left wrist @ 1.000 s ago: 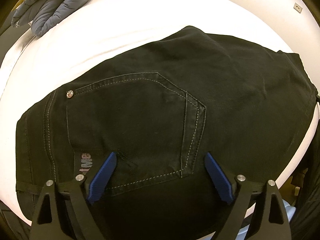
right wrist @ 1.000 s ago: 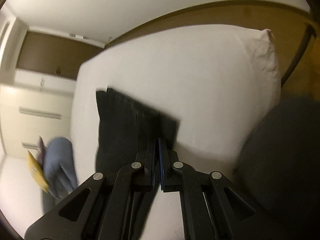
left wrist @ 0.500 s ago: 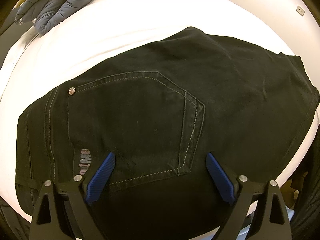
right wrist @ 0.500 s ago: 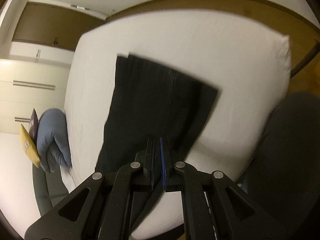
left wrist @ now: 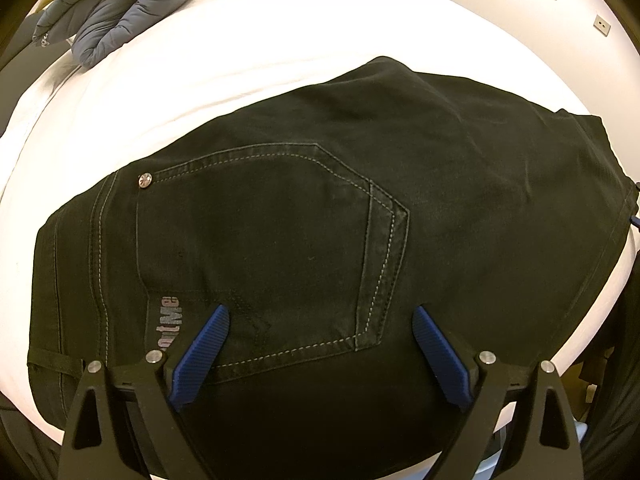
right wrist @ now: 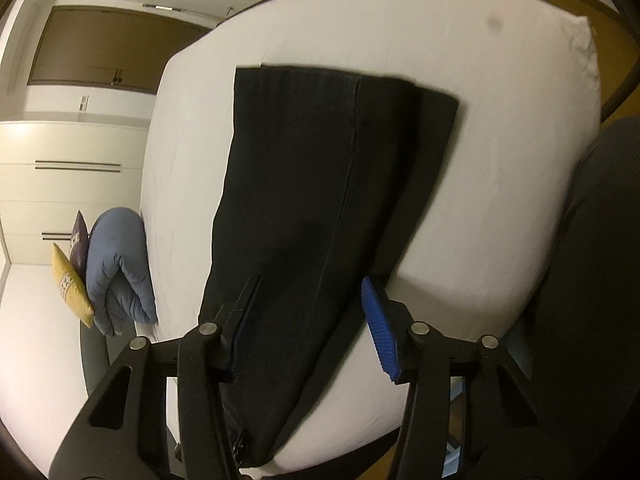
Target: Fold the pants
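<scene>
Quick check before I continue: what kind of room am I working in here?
Most likely a bedroom. The black pants lie on a white mattress, cream wardrobe doors line the far wall, and cushions lean beside a folded blue duvet.

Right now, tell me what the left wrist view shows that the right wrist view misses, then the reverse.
Only the left wrist view shows the back pocket, its rivet and the open left gripper above it. Only the right wrist view shows the leg hems, the yellow pillow, the wardrobe doors and the open right gripper. Both show the black pants on the white bed and the blue-grey quilted jacket.
</scene>
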A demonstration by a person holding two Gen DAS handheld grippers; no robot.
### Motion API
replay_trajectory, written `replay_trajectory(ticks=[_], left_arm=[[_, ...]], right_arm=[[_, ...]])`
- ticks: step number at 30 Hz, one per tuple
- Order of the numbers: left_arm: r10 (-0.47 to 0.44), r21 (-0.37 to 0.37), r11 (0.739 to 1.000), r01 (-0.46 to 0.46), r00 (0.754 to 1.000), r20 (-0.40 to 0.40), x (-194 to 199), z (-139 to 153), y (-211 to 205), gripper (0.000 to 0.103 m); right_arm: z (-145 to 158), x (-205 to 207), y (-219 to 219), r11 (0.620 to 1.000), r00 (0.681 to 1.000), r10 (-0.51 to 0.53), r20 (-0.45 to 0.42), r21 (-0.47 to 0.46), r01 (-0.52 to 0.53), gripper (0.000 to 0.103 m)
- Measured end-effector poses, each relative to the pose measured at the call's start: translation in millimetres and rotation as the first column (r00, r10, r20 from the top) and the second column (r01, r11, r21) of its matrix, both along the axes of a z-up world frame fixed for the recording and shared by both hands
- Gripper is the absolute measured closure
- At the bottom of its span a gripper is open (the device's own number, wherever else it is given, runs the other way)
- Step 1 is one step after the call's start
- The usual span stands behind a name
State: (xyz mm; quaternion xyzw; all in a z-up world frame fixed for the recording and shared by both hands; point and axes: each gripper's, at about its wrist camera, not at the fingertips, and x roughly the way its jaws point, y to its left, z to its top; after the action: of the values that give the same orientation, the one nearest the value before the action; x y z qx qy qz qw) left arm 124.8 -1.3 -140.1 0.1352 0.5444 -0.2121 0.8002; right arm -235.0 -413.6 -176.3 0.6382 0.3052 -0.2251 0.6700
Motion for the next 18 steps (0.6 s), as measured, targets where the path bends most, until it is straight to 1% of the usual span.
replay_trajectory(ticks=[4,5,6,7,8,9,12,15,18], left_arm=[[-0.001,0.001,1.0,0.001,1.0,-0.001,-0.3,0.4,0.0,0.008],[-0.001,0.001,1.0,0.001,1.0,0.0,-0.3,0.4,0.1,0.008],[-0.001,0.0,1.0,0.001,1.0,-0.001,-0.4,0.2,0.1,0.007],[-0.001,0.001,1.0,0.001,1.0,0.0,-0.4,0.5,0.3,0.007],[-0.001,0.001,1.0,0.001,1.0,0.0,-0.6,0.1,0.3,0.007],[-0.002,0.002,1.0,0.002,1.0,0.0,-0.4,0.4,0.6,0.007],[-0.011,0.005,1.0,0.011,1.0,-0.004,-2.8,1.3,2.8,0.007],[-0.034,0.014,0.999,0.035,0.999,-0.012,-3.3,2.2,3.7,0.007],[-0.059,0.023,0.998,0.06,0.998,-0.022,-5.2,0.1,7.4,0.007]], right_arm=[[-9.1,6.8,1.6,1.0,1.0,-0.001,0.003,0.013,0.001,0.058],[-13.2,7.9,1.0,1.0,1.0,-0.011,0.009,0.023,0.011,0.06],[-16.0,8.8,0.3,0.999,1.0,-0.017,0.021,0.032,0.017,0.067],[-21.0,10.5,-0.5,0.999,0.999,-0.024,0.038,0.048,0.023,0.071],[-24.1,11.4,-0.6,0.998,0.999,-0.027,0.045,0.057,0.025,0.08],[-26.6,12.7,-0.8,0.998,0.998,-0.029,0.049,0.057,0.026,0.096],[-31.1,9.8,-0.1,0.998,0.998,-0.038,0.05,0.05,0.035,0.099],[-29.1,0.0,1.5,0.999,0.998,-0.04,0.051,0.037,0.038,0.1],[-26.3,-7.5,5.2,0.999,0.999,-0.039,0.034,0.03,0.038,0.101]])
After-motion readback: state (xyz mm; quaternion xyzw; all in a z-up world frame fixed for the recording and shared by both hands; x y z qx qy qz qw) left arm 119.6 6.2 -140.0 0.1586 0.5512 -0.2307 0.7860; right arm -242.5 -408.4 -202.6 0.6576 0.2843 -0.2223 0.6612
